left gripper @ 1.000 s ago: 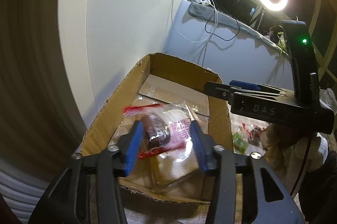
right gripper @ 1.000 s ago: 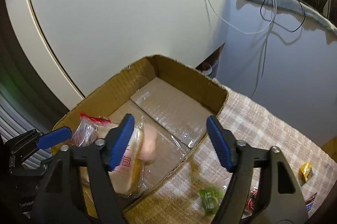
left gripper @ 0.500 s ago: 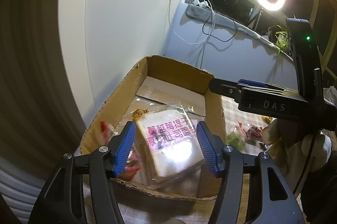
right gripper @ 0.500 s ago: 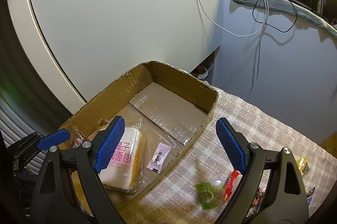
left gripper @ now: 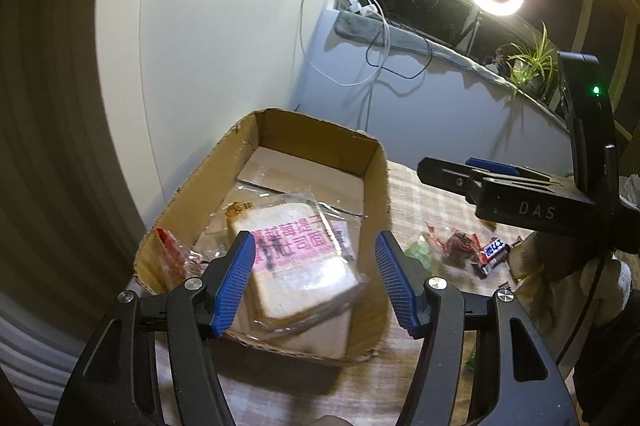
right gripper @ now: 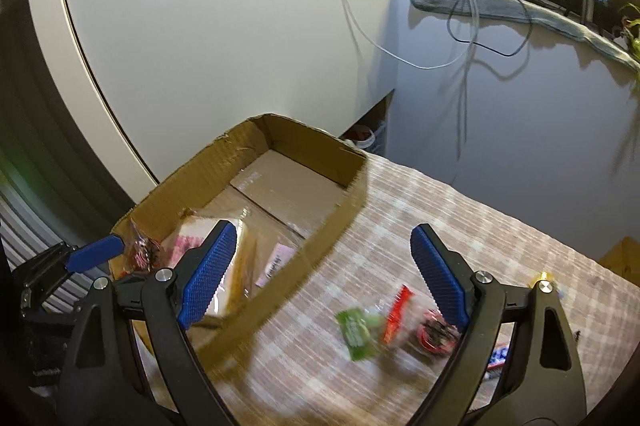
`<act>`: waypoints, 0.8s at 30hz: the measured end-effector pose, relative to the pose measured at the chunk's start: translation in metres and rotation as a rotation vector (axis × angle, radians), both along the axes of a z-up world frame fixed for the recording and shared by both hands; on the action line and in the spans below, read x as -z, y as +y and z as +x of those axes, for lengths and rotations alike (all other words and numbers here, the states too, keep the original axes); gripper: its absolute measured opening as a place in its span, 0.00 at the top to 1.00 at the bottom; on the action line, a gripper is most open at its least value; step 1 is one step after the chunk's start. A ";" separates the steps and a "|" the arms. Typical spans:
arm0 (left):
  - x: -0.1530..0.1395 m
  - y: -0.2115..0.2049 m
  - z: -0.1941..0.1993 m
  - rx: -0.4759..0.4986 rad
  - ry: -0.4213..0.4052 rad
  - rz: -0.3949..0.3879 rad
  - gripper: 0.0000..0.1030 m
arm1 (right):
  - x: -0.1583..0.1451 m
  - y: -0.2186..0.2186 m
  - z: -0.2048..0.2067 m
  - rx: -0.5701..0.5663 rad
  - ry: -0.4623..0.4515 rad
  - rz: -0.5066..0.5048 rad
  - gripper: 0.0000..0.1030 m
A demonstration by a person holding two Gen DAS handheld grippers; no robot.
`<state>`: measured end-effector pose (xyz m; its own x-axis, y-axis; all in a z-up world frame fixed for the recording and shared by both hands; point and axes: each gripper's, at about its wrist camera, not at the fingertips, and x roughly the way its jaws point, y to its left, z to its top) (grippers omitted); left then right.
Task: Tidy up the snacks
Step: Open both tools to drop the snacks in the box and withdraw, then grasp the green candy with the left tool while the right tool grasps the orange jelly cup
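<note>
Left tongs (left gripper: 316, 282) wide apart above the near end of the cardboard box (left gripper: 374, 161), jaws having just been opening, nothing pinched between them; probably so because the wrapped bread slice (left gripper: 296, 266) now lies loose in the box, flat, printed face up

Right tongs (right gripper: 320, 278) also spread and empty, no pad on anything; hanging over the box's right wall and the desk (right gripper: 460, 226), likely lining up on the loose snacks outside the box

Inside the box, near end: bread slice in clear wrap; against the box's left wall a red-edged clear packet (left gripper: 172, 258); beside the bread toward the right wall a small pink sachet (right gripper: 276, 262)

Far half of the box bare cardboard, taped seam showing

Right of the box on the checked cloth, still to be sorted: green candy (right gripper: 356, 332), red stick packet (right gripper: 396, 312), dark red-wrapped sweet (right gripper: 434, 336), blue-and-white bar (left gripper: 494, 254)

Beyond the box, white wall and hanging cable (right gripper: 360, 25)
</note>
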<state>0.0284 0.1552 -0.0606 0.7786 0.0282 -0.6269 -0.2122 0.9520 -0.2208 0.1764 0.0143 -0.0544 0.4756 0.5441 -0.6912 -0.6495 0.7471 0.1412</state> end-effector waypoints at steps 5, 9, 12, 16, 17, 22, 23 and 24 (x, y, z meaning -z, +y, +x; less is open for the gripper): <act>-0.002 -0.015 0.000 0.033 -0.005 0.002 0.40 | -0.001 -0.030 -0.004 0.044 0.002 0.010 0.12; -0.004 -0.030 -0.001 0.067 -0.006 0.006 0.40 | -0.002 -0.058 -0.008 0.076 0.006 0.014 0.12; -0.003 -0.042 -0.003 0.096 -0.005 0.007 0.40 | -0.003 -0.079 -0.012 0.096 0.008 0.015 0.12; 0.000 -0.061 -0.003 0.149 0.008 0.005 0.40 | -0.001 -0.105 -0.019 0.114 0.013 0.003 0.12; 0.001 -0.065 -0.004 0.162 0.012 0.003 0.40 | 0.000 -0.111 -0.021 0.115 0.018 -0.001 0.12; 0.010 -0.088 -0.005 0.244 0.045 -0.010 0.48 | 0.013 -0.136 -0.031 0.108 0.056 -0.027 0.12; 0.012 -0.092 -0.006 0.258 0.052 -0.014 0.49 | 0.016 -0.140 -0.034 0.106 0.062 -0.032 0.12; 0.014 -0.097 -0.006 0.274 0.061 -0.016 0.49 | 0.020 -0.143 -0.037 0.102 0.068 -0.040 0.12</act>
<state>0.0223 0.0584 -0.0746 0.7168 -0.1883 -0.6714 0.0392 0.9722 -0.2308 0.1395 -0.1285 -0.0743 0.4784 0.4666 -0.7439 -0.5594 0.8150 0.1515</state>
